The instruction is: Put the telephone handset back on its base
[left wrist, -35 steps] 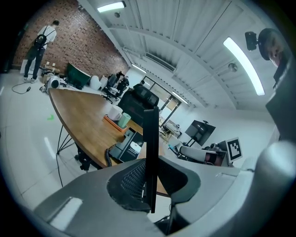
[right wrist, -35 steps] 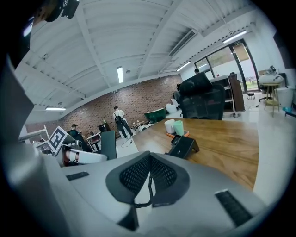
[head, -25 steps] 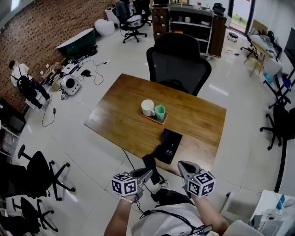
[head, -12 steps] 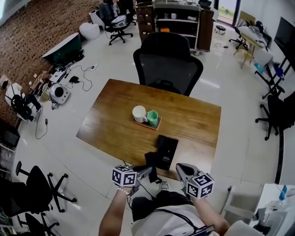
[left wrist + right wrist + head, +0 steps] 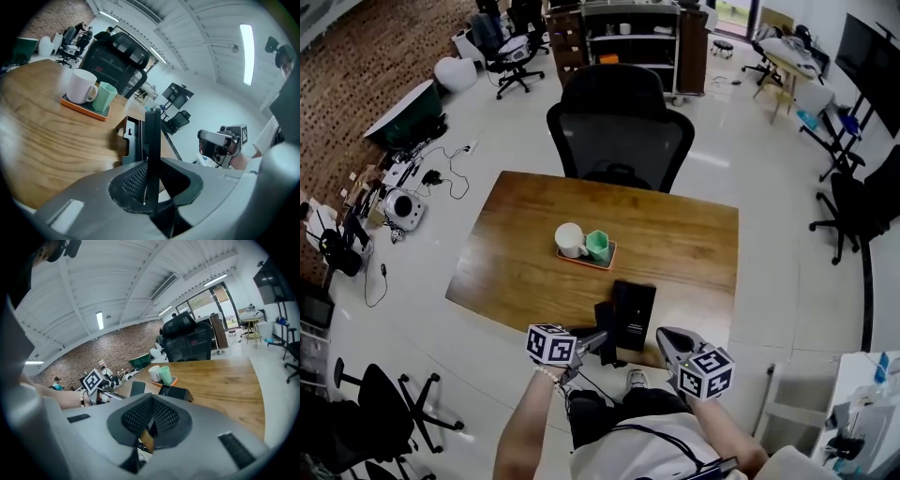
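The black telephone handset (image 5: pixel 605 320) stands on edge over the near part of the wooden table (image 5: pixel 525 253), just left of the black base (image 5: pixel 635 307). My left gripper (image 5: pixel 596 341) is shut on the handset's near end. In the left gripper view the handset (image 5: pixel 152 136) rises as a thin slab between the jaws, with the base (image 5: pixel 130 143) right behind it. My right gripper (image 5: pixel 667 339) hangs at the table's near edge, right of the base, shut and holding nothing. The right gripper view shows the handset (image 5: pixel 137 388) and the base (image 5: pixel 176 392).
An orange tray (image 5: pixel 584 258) with a white mug (image 5: pixel 570 240) and a green cup (image 5: pixel 598 246) stands mid-table beyond the base. A black office chair (image 5: pixel 619 127) is pushed in at the far side. More chairs, shelving and floor cables ring the table.
My left gripper has carried the handset forward from below the table's near edge to alongside the base's left side. The right gripper has kept its place.
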Demonstrator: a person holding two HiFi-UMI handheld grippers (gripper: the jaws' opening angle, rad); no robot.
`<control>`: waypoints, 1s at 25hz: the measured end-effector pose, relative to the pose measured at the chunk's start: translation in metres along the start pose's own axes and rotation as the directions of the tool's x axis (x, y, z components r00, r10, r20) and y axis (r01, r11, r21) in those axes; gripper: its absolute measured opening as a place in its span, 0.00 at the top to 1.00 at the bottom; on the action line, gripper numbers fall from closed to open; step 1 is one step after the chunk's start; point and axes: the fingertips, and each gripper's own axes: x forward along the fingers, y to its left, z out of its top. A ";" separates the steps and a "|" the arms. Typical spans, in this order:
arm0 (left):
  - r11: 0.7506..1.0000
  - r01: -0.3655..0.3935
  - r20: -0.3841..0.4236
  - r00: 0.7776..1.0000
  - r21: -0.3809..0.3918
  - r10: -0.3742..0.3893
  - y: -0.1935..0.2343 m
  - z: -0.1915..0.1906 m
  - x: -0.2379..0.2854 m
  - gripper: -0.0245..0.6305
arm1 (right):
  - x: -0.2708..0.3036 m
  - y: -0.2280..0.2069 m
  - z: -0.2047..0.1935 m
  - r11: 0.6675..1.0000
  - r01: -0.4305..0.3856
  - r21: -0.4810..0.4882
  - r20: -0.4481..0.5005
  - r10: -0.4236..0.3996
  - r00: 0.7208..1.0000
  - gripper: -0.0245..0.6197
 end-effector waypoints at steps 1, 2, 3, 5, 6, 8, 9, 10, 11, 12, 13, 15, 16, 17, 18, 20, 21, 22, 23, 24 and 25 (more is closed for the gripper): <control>1.000 0.008 -0.013 1.000 0.010 -0.007 0.001 0.002 0.002 0.86 | 0.001 -0.001 0.001 1.000 0.006 0.002 0.004 -0.006 1.000 0.96; 1.000 0.016 -0.025 1.000 0.019 -0.016 0.003 0.004 0.004 0.86 | 0.001 -0.002 0.002 1.000 0.014 0.005 0.008 -0.014 1.000 0.96; 0.999 0.026 -0.037 0.999 0.025 -0.025 0.004 0.006 0.006 0.86 | 0.001 -0.003 0.002 1.000 0.023 0.009 0.011 -0.023 1.000 0.96; 0.999 0.043 -0.060 0.997 0.034 -0.041 0.007 0.009 0.009 0.86 | 0.001 -0.004 0.003 0.999 0.041 0.017 0.016 -0.041 0.999 0.96; 0.998 0.049 -0.070 0.996 0.037 -0.047 0.009 0.011 0.011 0.86 | 0.002 -0.004 0.002 0.999 0.048 0.020 0.017 -0.049 0.999 0.96; 0.997 0.064 -0.091 0.994 0.046 -0.060 0.013 0.014 0.017 0.86 | 0.003 -0.004 0.003 0.998 0.059 0.025 0.020 -0.059 0.998 0.96; 0.996 0.074 -0.103 0.992 0.050 -0.068 0.016 0.016 0.021 0.86 | 0.003 -0.004 0.003 0.997 0.065 0.029 0.024 -0.065 0.998 0.96; 0.995 0.083 -0.116 0.990 0.054 -0.076 0.018 0.018 0.025 0.86 | 0.003 -0.005 0.004 0.997 0.071 0.034 0.028 -0.072 0.997 0.96; 0.994 0.092 -0.130 0.988 0.057 -0.084 0.020 0.019 0.029 0.86 | 0.002 -0.006 0.004 0.996 0.079 0.039 0.032 -0.080 0.996 0.96; 0.993 0.103 -0.143 0.985 0.060 -0.093 0.021 0.019 0.032 0.86 | 0.001 -0.007 0.004 0.995 0.089 0.044 0.035 -0.090 0.995 0.96; 0.991 0.115 -0.157 0.982 0.063 -0.104 0.022 0.020 0.035 0.86 | 0.000 -0.009 0.004 0.994 0.099 0.048 0.037 -0.101 0.994 0.96; 0.987 0.147 -0.185 0.974 0.066 -0.133 0.023 0.020 0.041 0.86 | -0.002 -0.013 0.003 0.991 0.120 0.057 0.040 -0.123 0.992 0.96; 0.984 0.165 -0.197 0.969 0.063 -0.150 0.024 0.020 0.044 0.86 | -0.003 -0.015 0.003 0.990 0.130 0.061 0.043 -0.133 0.990 0.96; 0.981 0.188 -0.205 0.963 0.055 -0.173 0.025 0.021 0.046 0.86 | -0.003 -0.017 0.003 0.988 0.138 0.066 0.046 -0.141 0.989 0.96; 0.976 0.214 -0.207 0.957 0.042 -0.201 0.026 0.022 0.049 0.86 | -0.004 -0.019 0.004 0.987 0.146 0.070 0.050 -0.149 0.988 0.96; 0.963 0.270 -0.201 0.944 0.014 -0.262 0.030 0.025 0.052 0.86 | -0.005 -0.021 0.005 0.984 0.160 0.076 0.056 -0.165 0.985 0.96; 0.955 0.295 -0.199 0.937 0.002 -0.289 0.031 0.026 0.053 0.86 | -0.006 -0.021 0.005 0.983 0.168 0.079 0.059 -0.173 0.983 0.96; 0.948 0.318 -0.199 0.929 -0.008 -0.313 0.031 0.028 0.054 0.86 | -0.007 -0.022 0.006 0.981 0.176 0.081 0.061 -0.181 0.982 0.96; 0.942 0.334 -0.205 0.921 -0.015 -0.330 0.032 0.029 0.055 0.86 | -0.008 -0.023 0.006 0.980 0.183 0.084 0.062 -0.189 0.980 0.96; 0.940 0.342 -0.215 0.916 -0.019 -0.338 0.034 0.029 0.057 0.86 | -0.009 -0.024 0.006 0.978 0.190 0.087 0.063 -0.196 0.979 0.96; 0.938 0.345 -0.228 0.912 -0.024 -0.341 0.038 0.029 0.059 0.86 | -0.009 -0.025 0.006 0.976 0.196 0.091 0.063 -0.202 0.977 0.96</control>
